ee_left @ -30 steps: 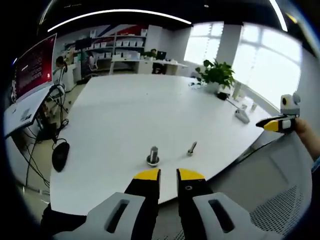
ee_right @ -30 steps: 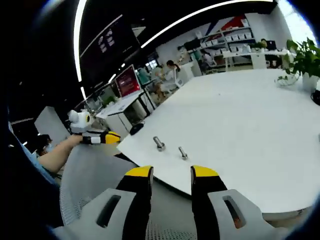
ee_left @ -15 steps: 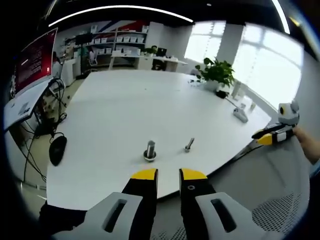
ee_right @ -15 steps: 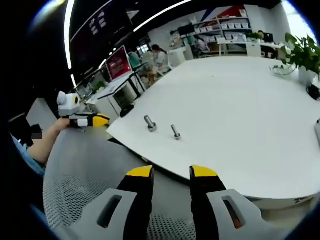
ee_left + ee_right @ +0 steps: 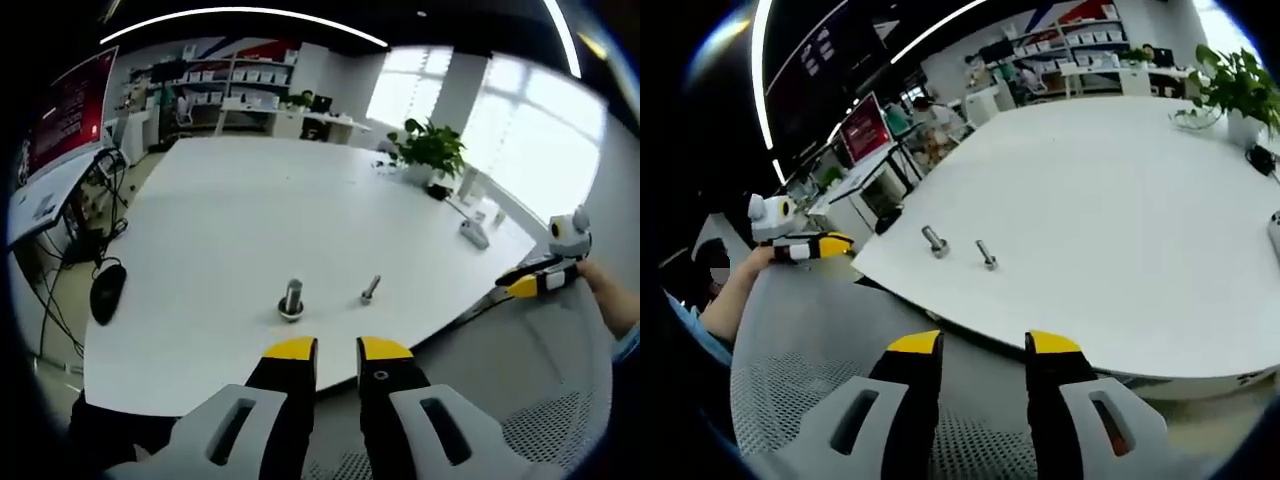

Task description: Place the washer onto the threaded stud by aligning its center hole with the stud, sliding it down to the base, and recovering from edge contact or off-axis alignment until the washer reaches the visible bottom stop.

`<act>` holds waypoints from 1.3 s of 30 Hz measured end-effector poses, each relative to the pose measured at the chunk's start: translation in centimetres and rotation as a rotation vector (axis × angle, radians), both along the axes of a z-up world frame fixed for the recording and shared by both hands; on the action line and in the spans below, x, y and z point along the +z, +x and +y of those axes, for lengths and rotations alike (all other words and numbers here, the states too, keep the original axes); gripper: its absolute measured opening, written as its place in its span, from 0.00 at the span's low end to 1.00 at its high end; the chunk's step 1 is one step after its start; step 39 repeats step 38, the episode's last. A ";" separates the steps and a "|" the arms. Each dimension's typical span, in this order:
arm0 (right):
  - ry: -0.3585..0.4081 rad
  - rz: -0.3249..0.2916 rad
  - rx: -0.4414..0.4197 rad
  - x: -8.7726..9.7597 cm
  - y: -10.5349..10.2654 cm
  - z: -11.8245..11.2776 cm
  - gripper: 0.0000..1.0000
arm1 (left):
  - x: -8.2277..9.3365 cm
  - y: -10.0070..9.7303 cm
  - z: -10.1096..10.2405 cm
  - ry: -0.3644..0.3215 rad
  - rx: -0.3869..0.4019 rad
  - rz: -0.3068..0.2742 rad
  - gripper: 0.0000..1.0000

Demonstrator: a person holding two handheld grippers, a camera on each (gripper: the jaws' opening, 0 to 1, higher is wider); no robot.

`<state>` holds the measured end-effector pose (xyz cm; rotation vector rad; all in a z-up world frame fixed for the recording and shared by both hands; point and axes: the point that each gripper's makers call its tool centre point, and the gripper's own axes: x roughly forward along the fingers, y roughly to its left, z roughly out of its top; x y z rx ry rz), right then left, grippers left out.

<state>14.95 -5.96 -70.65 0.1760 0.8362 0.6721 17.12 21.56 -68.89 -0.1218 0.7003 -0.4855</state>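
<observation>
Standing upright near the table's (image 5: 250,210) front edge, the threaded stud (image 5: 292,299) points straight up off the white top, its long axis vertical, with a wider ring at its foot — whether that ring is the washer I cannot tell. Just to its right a smaller bolt (image 5: 369,290) leans, its axis tilted off vertical. The two are near each other but apart, and nothing lies between them and my left gripper (image 5: 337,348), whose yellow-tipped jaws sit close together with a narrow gap and nothing in it, hanging off the table's near edge.

Going left to right in the left gripper view: a red screen (image 5: 68,112) on a side desk, a black mouse (image 5: 105,290) with cables beside the table's left edge, the stud, the bolt, a potted plant (image 5: 430,150) at the far side, a small grey object (image 5: 473,234) near the right edge, and my right gripper (image 5: 527,287) held out past the table corner over a mesh chair (image 5: 560,400).

From the right gripper view the stud (image 5: 935,241) and bolt (image 5: 986,255) stand well ahead of my right gripper (image 5: 983,345) — its jaws are parted somewhat wider, empty, above the chair's mesh (image 5: 790,390). That view also brings in my left gripper (image 5: 810,246) at the left, my forearm behind it, and people seated at distant desks.
</observation>
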 end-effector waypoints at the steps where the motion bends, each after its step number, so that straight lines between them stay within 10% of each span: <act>1: 0.002 0.003 0.001 0.0 0.0 0.0 0.35 | 0.1 0.0 0.0 0.000 -0.001 -0.002 0.13; 39: 0.017 0.019 0.005 0.1 -0.6 0.6 0.37 | -0.6 -0.6 -0.4 0.028 -0.040 0.027 0.12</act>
